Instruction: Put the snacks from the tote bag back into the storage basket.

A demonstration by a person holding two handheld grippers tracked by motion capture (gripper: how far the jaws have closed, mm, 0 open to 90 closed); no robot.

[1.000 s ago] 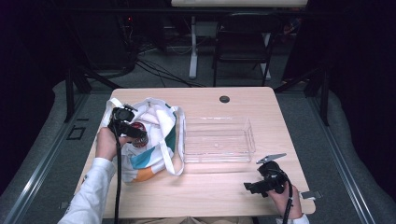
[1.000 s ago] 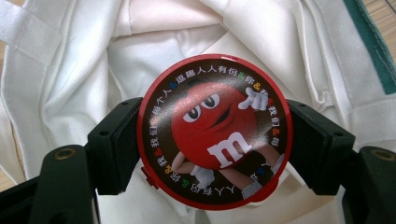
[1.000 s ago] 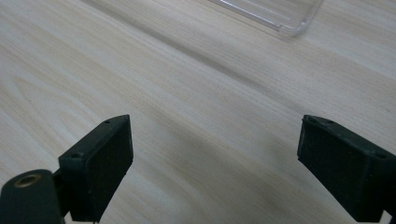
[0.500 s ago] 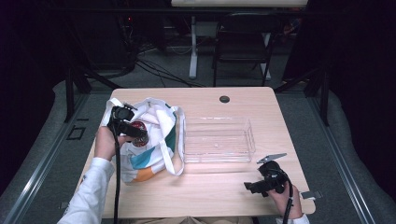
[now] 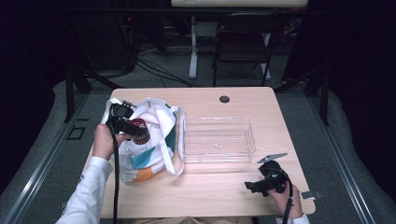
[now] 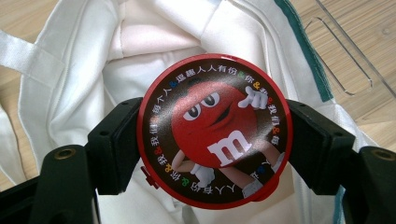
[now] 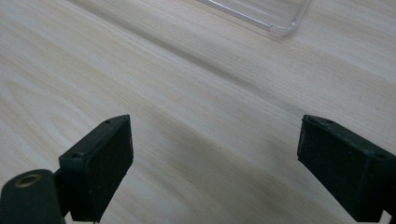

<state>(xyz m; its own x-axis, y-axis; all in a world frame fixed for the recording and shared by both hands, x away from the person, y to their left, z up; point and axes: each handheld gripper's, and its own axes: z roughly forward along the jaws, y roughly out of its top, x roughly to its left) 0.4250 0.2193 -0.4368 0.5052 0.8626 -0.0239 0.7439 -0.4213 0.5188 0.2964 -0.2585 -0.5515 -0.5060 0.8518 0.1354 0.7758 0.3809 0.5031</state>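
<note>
My left gripper [image 5: 138, 129] is shut on a round red candy tin [image 6: 215, 130] with a red cartoon figure on its lid. In the left gripper view both black pads press its rim from either side. The tin [image 5: 140, 130] hangs over the open mouth of a white tote bag [image 5: 152, 140] with teal and orange patches, lying at the table's left. My right gripper [image 5: 250, 186] rests low at the front right of the table, jaws wide apart, nothing between them; its own view looks down on bare wood [image 7: 201, 116].
A clear plastic tray [image 5: 217, 139] stands in the middle of the wooden table [image 5: 210, 196], just right of the bag; its corner [image 7: 280, 23] shows in the right gripper view. A small black disc [image 5: 224, 99] sits near the far edge. A chair stands beyond the table.
</note>
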